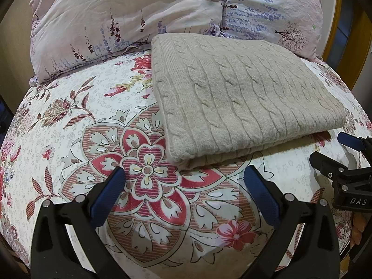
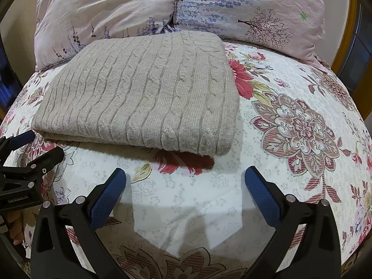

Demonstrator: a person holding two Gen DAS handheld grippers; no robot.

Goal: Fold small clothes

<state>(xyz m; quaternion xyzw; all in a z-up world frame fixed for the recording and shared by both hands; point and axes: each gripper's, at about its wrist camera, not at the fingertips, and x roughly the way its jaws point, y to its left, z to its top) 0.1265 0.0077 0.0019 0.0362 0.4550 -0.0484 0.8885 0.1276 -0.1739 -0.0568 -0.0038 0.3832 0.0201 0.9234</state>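
A beige cable-knit garment [image 1: 239, 93] lies folded into a thick rectangle on the floral bedsheet [image 1: 69, 127]; it also shows in the right wrist view [image 2: 144, 93]. My left gripper [image 1: 183, 181] is open and empty, just in front of the garment's near left corner. My right gripper [image 2: 184, 181] is open and empty, just in front of its near right corner. Each gripper shows at the edge of the other's view: the right one [image 1: 334, 153] and the left one [image 2: 39, 146], both open.
A pale pink pillow or duvet [image 1: 130, 16] with a lavender print lies behind the garment, also in the right wrist view [image 2: 232, 7]. The floral sheet [image 2: 290, 127] spreads to both sides. A wooden frame [image 1: 334, 23] stands at the far right.
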